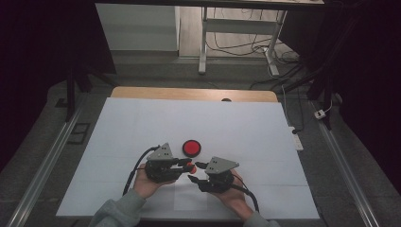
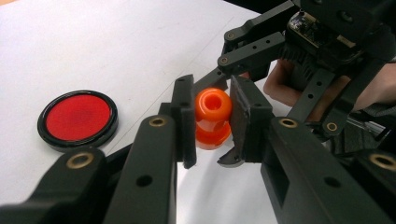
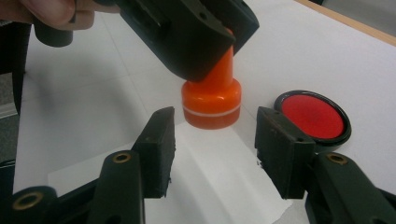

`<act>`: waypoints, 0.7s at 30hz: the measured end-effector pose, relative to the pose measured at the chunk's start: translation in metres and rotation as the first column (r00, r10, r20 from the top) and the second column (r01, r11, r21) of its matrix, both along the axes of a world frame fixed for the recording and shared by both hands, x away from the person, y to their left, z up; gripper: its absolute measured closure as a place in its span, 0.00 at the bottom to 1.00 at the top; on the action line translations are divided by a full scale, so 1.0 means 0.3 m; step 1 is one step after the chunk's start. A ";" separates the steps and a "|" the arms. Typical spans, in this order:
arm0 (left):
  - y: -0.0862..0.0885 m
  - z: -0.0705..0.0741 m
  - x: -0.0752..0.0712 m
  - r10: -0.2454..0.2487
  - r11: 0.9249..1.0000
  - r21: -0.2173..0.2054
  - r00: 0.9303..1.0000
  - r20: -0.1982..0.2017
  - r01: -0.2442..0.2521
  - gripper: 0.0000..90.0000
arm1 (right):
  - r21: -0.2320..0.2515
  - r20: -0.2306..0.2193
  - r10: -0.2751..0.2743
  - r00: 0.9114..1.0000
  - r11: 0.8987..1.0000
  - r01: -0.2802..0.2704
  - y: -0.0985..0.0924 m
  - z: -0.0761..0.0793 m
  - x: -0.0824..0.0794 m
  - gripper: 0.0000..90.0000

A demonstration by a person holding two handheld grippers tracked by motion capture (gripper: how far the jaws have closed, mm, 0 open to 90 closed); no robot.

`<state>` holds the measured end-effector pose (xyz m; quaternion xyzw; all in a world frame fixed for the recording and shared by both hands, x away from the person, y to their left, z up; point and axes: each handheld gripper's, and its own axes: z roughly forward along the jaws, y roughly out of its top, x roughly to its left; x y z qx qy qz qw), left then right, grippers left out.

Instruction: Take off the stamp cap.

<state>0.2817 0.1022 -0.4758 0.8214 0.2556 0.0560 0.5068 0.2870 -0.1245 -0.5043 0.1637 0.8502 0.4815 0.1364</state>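
2 claws at work: left gripper (image 2: 212, 119) and right gripper (image 3: 212, 149), nose to nose just above the white paper sheet (image 1: 142, 123).
Held thing: small orange plastic spool-shaped piece (image 2: 213, 117), waisted, hollow at 1 end, with a pale ring round its wider cap.
Left claw state: clenched on the narrow upper part of the orange piece, pads pressing from both sides.
Right claw state: released, pads standing off on either side of the wide cap, touching nothing.
Deciding relation: cap (image 3: 211, 102) straight ahead of the right claw, centred in its gap, slightly beyond the pads.
Long axis: roughly upright in the right gripper view, crosswise to the closing line of the right jaws.
Nearer hand: right, for the free cap end; left already occupied.
Likely next: short advance, then closing on the cap.
Bystander: flat round red disc with black rim (image 1: 191, 148), lying beyond both claws, apart from the orange piece.
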 end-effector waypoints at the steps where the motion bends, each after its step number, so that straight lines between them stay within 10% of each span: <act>1: -0.001 -0.001 0.000 0.001 1.000 0.000 1.000 -0.001 -0.001 0.80 | 0.000 0.000 0.000 1.000 1.000 0.000 0.000 0.001 -0.002 0.54; 21: -0.006 -0.009 0.005 0.004 1.000 0.003 1.000 -0.005 -0.004 0.80 | -0.005 0.037 0.001 0.999 1.000 -0.001 0.002 0.004 -0.011 0.70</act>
